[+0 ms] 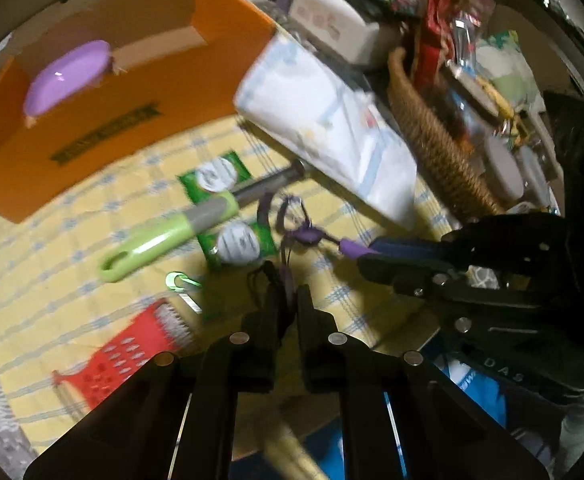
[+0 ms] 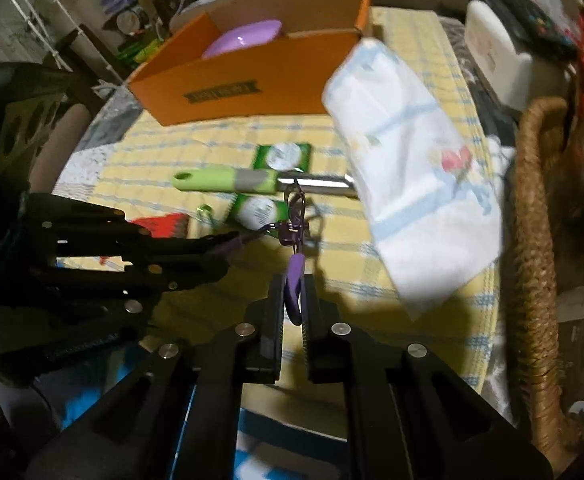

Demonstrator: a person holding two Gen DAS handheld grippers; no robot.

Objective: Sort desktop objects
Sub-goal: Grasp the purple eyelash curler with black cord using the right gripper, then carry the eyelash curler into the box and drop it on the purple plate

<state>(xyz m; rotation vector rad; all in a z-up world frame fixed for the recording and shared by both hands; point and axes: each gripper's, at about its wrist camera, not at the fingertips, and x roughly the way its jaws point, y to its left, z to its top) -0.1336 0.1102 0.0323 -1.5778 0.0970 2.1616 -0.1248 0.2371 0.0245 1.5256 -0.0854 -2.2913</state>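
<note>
A purple eyelash curler (image 1: pixel 306 235) hangs just above the yellow checked cloth (image 1: pixel 91 248), held from two sides. My left gripper (image 1: pixel 287 304) is shut on one of its purple handles (image 1: pixel 287 280) at the bottom middle of the left wrist view. My right gripper (image 1: pixel 366 258) reaches in from the right, shut on the other purple handle (image 1: pixel 350 248). In the right wrist view, the right gripper (image 2: pixel 294 304) pinches that handle (image 2: pixel 295 276), the curler's metal head (image 2: pixel 296 204) points away, and the left gripper (image 2: pixel 233 248) comes in from the left.
An open orange box (image 1: pixel 139 92) holding a lilac oval case (image 1: pixel 67 76) stands at the back. A green-handled peeler (image 1: pixel 171 232), two green packets (image 1: pixel 239 242), a red grater (image 1: pixel 131 348) and a green clip (image 1: pixel 179 282) lie on the cloth. A white tissue pack (image 1: pixel 324 128) and a wicker basket (image 1: pixel 436 148) crowd the right.
</note>
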